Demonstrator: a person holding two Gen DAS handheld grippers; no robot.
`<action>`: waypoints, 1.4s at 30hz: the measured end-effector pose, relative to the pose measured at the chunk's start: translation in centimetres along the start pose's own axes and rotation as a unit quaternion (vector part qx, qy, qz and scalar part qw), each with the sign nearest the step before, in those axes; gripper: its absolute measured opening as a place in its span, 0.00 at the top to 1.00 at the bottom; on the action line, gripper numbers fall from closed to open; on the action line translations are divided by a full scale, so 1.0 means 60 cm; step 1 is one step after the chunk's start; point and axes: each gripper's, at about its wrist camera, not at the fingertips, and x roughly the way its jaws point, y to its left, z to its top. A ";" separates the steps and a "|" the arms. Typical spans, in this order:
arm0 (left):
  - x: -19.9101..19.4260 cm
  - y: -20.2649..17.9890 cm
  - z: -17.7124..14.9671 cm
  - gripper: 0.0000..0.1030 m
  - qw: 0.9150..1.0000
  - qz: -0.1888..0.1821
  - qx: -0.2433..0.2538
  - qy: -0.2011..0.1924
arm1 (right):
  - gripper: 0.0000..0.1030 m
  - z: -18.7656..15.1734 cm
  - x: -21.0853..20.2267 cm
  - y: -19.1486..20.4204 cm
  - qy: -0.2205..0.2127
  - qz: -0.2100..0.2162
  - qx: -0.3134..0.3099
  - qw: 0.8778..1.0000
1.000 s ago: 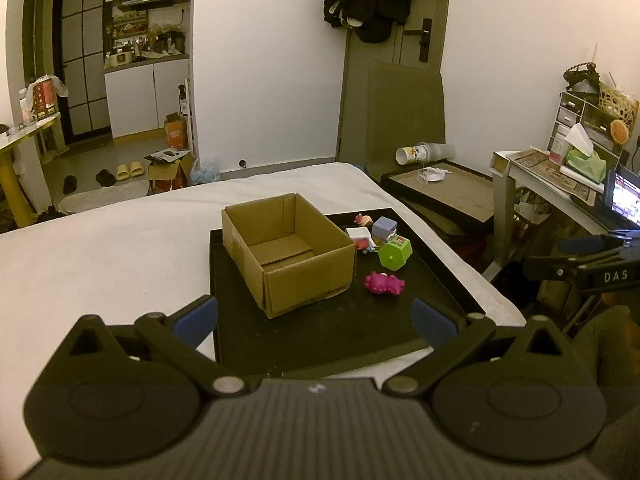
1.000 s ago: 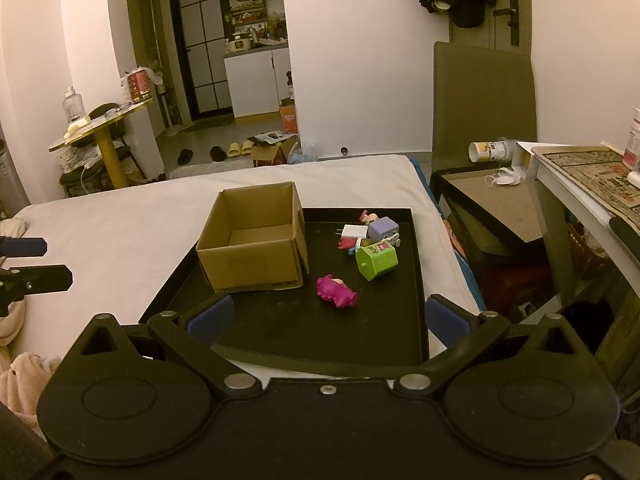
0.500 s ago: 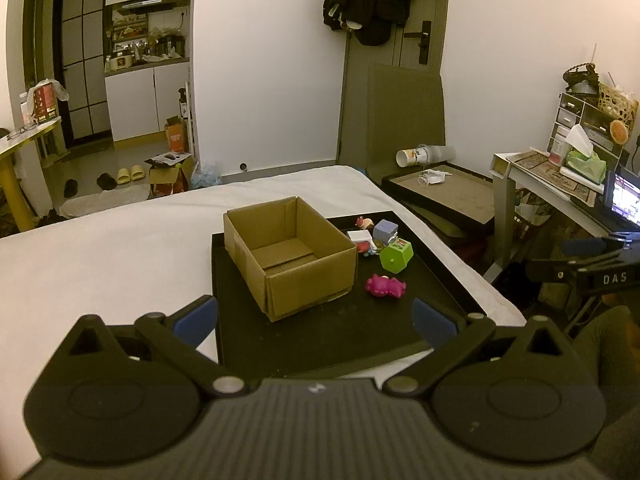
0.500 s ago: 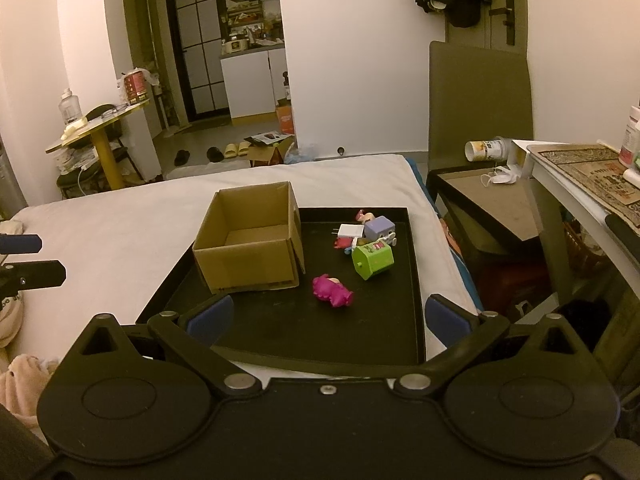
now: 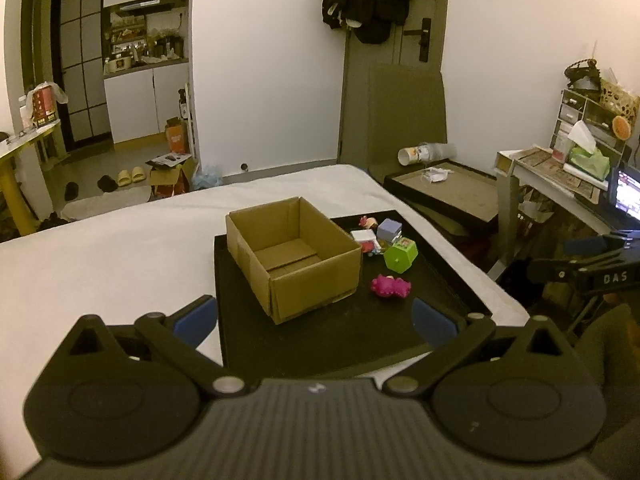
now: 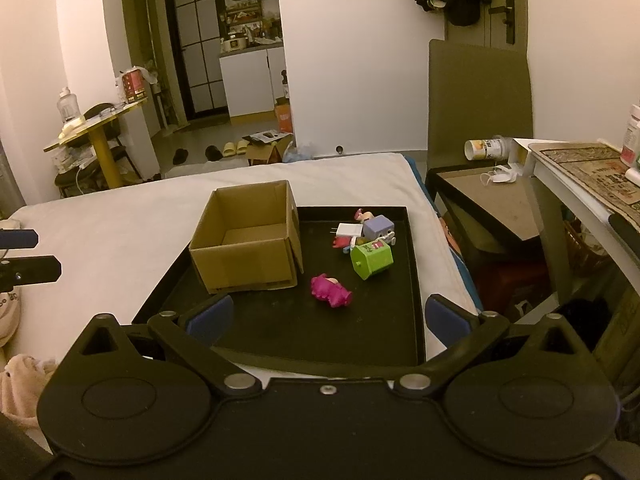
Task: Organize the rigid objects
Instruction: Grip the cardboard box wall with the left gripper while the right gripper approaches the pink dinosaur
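Note:
An open, empty cardboard box [image 5: 294, 258] [image 6: 248, 242] sits on a black tray [image 5: 344, 332] [image 6: 360, 336] on the white bed. Right of the box lie small toys: a magenta figure [image 5: 390, 287] [image 6: 331, 290], a green hexagonal box [image 5: 401, 255] [image 6: 372, 259], a lilac cube [image 5: 389, 230] [image 6: 378, 227], a white block [image 5: 363, 236] [image 6: 348, 230] and a small pink figure [image 5: 368, 222] [image 6: 363, 214]. My left gripper [image 5: 315, 320] hovers open before the tray's near edge, holding nothing. My right gripper [image 6: 327, 317] is open too, over the tray's near edge.
The white bed [image 5: 100, 256] spreads left of the tray. A low table [image 6: 500, 204] with a tipped cup [image 6: 486, 148] stands to the right, next to a cluttered desk [image 5: 560, 172]. The other gripper shows at the right edge [image 5: 592, 276] and at the left edge [image 6: 24, 268].
Both grippers have drifted slightly; the box and toys appear a little lower and nearer in both views. Nothing was grasped or moved on the tray.

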 end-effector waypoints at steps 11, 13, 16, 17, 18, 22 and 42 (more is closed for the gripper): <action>0.039 0.008 0.009 0.00 1.000 0.013 0.001 0.018 | 0.00 0.001 0.025 -0.002 0.011 0.004 0.003 1.000; 0.047 0.009 0.010 0.00 1.000 0.013 0.002 0.023 | 0.00 0.001 0.032 -0.005 0.014 0.003 0.004 1.000; 0.063 0.009 0.013 0.00 0.999 0.013 0.007 0.031 | 0.00 0.000 0.040 -0.008 0.017 0.003 0.007 1.000; 0.068 0.008 0.013 0.00 0.999 0.016 0.011 0.033 | 0.00 0.000 0.044 -0.009 0.018 0.003 0.008 1.000; 0.072 0.008 0.013 0.00 0.999 0.016 0.013 0.034 | 0.00 0.000 0.047 -0.010 0.019 0.003 0.008 1.000; 0.092 0.008 0.014 0.00 0.999 0.014 0.012 0.043 | 0.00 0.004 0.058 -0.015 0.020 0.000 0.011 1.000; 0.195 0.017 0.060 0.02 0.996 0.045 -0.008 0.081 | 0.00 0.014 0.130 -0.045 0.043 -0.009 0.013 0.999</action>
